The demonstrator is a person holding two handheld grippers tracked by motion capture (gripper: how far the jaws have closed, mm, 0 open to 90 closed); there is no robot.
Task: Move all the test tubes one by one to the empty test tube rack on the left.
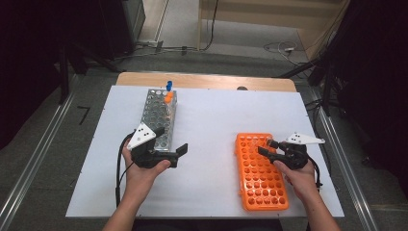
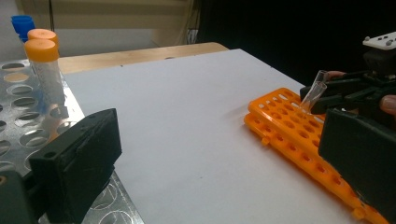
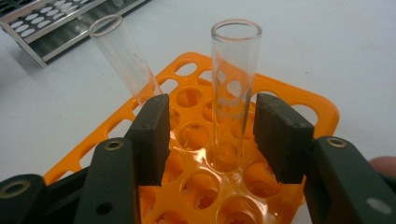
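The right gripper [image 3: 210, 135] has its jaws spread on both sides of a clear glass tube [image 3: 233, 88], not touching it, which stands in the far end of the orange plastic rack [image 3: 299, 98] on the right of the white surface [image 1: 211, 130], likely ready to pinch it, while the left gripper [image 1: 168, 155] rests with jaws spread by the silver metal rack [image 1: 156, 113].

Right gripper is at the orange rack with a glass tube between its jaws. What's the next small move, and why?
Probably close the right gripper the rest of the way on the upright glass tube. Both pads flank it with gaps showing, so it isn't gripped yet. It stands in the orange rack; a second tube leans nearby.
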